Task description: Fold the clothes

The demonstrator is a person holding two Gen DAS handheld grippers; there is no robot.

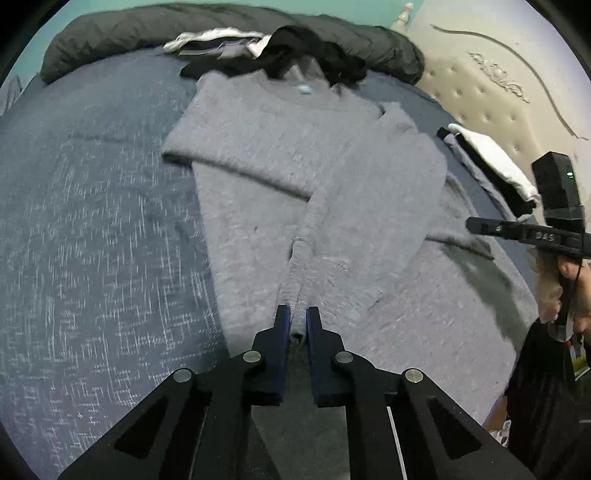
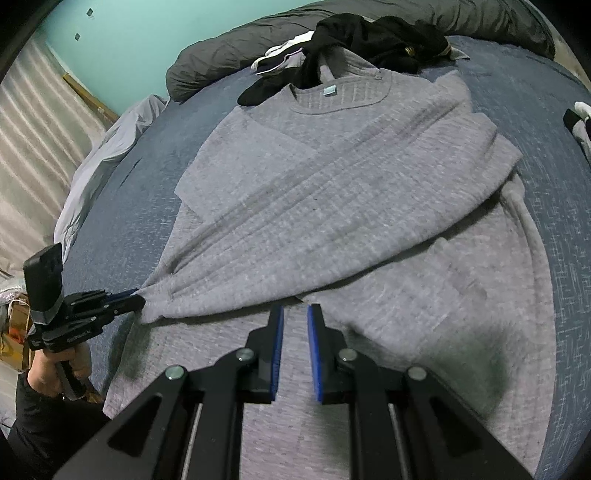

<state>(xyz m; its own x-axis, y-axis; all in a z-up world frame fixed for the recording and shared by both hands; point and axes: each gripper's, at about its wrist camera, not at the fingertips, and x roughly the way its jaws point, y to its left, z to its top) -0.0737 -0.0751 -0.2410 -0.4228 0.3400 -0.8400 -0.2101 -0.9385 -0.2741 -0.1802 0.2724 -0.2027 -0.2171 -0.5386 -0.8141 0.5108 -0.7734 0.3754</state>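
A person's left hand (image 2: 55, 369), at the left edge of the right wrist view, holds the left gripper (image 1: 295, 325), whose 2 blue pads are clamped on the ribbed cuff (image 1: 297, 295) of a grey sweater (image 2: 332, 221). The sweater lies spread flat on a blue bedspread (image 1: 92, 240), collar toward the far side, with 1 sleeve already folded across the chest and the gripped sleeve drawn diagonally over the body toward the lower left. A small pale blue label (image 2: 328, 89) shows inside the collar. Beyond the collar sit a heap of black clothing (image 2: 369, 33) and a white-trimmed garment (image 2: 284, 55), backed by a dark rolled duvet (image 1: 147, 33) against a teal wall (image 2: 129, 37). Nearer the middle of the right wrist view, the right gripper (image 2: 295, 325) hangs over the sweater's lower body with its jaws drawn nearly together; no cloth appears between the pads, though the angle makes this hard to confirm. At the right of the left wrist view, a small stack of folded black and white clothes (image 1: 491, 162) rests on the bedspread beside a cream tufted headboard (image 1: 498, 92), and the person's right hand (image 1: 576, 288) grips the handle of its tool.
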